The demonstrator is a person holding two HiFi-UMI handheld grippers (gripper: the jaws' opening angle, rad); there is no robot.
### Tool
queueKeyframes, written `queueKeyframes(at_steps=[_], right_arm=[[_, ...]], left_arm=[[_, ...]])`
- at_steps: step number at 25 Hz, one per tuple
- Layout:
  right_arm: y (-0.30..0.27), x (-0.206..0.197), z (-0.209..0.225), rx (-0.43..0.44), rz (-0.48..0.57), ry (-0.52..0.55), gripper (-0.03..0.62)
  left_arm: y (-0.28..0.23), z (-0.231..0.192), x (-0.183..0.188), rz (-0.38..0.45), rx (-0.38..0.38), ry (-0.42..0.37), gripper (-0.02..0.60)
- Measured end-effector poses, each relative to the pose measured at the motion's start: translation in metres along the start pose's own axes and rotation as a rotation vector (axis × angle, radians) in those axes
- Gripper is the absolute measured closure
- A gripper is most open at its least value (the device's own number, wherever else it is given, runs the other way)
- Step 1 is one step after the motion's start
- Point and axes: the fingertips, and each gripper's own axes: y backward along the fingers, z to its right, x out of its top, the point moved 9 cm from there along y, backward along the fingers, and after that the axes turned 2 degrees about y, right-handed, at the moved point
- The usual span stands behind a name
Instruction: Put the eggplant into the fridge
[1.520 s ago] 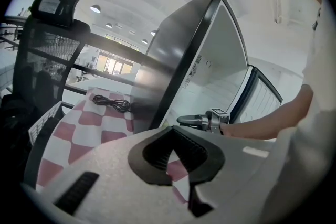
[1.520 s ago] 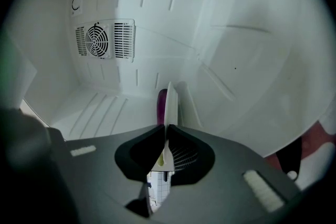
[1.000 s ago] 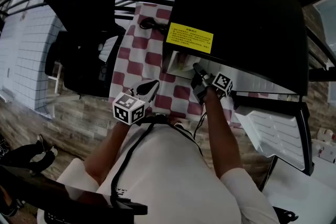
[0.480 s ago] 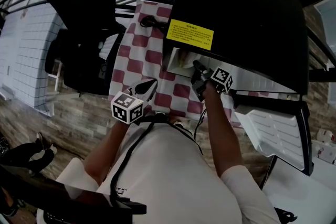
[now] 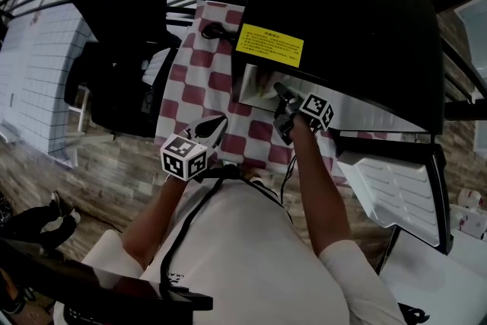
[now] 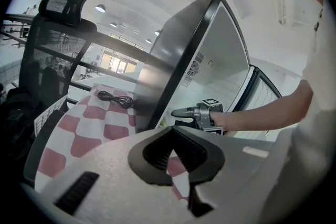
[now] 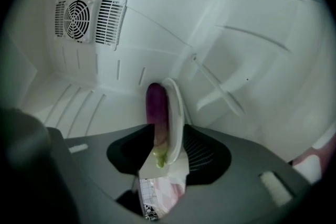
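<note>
A purple eggplant with a green stem lies against a white foam tray that stands on edge inside the white fridge interior. My right gripper reaches into the fridge with the eggplant and tray between its jaws. The jaws are opening, and a gap shows beside the eggplant. In the head view the right gripper is at the opening of the black fridge. My left gripper hovers over the checkered cloth, shut and empty.
The fridge door hangs open at the right. A black office chair stands left of the table. A coiled black cable lies on the cloth beside the fridge. A fan vent sits on the fridge's back wall.
The right gripper has turned slightly at the fridge opening. The left gripper has stayed where it was.
</note>
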Motion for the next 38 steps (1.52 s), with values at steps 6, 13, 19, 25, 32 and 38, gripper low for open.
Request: queueKeyframes(at_steps=[6, 13, 19, 25, 32, 38], right_arm=[[0.005, 0.001, -0.005, 0.014, 0.001, 0.037, 0.355], [0.022, 0.0, -0.006, 0.047, 0.016, 0.03, 0.358], [0.042, -0.003, -0.005, 0.068, 0.015, 0.051, 0.367], [0.07, -0.009, -0.011, 0.133, 0.019, 0.099, 0.459], [0.127, -0.026, -0.02, 0.264, 0.038, 0.149, 0.568], [0.183, -0.04, -0.034, 0.315, 0.029, 0.305, 0.577]], left_arm=[[-0.001, 0.006, -0.004, -0.002, -0.003, 0.0, 0.577], [-0.002, 0.022, -0.006, 0.008, -0.008, -0.013, 0.577], [-0.002, 0.039, -0.011, 0.018, -0.01, -0.018, 0.577], [-0.003, 0.059, -0.017, 0.035, -0.016, -0.019, 0.577], [0.0, 0.086, -0.027, 0.054, -0.017, -0.023, 0.577], [0.002, 0.116, -0.037, 0.069, -0.019, -0.027, 0.577]])
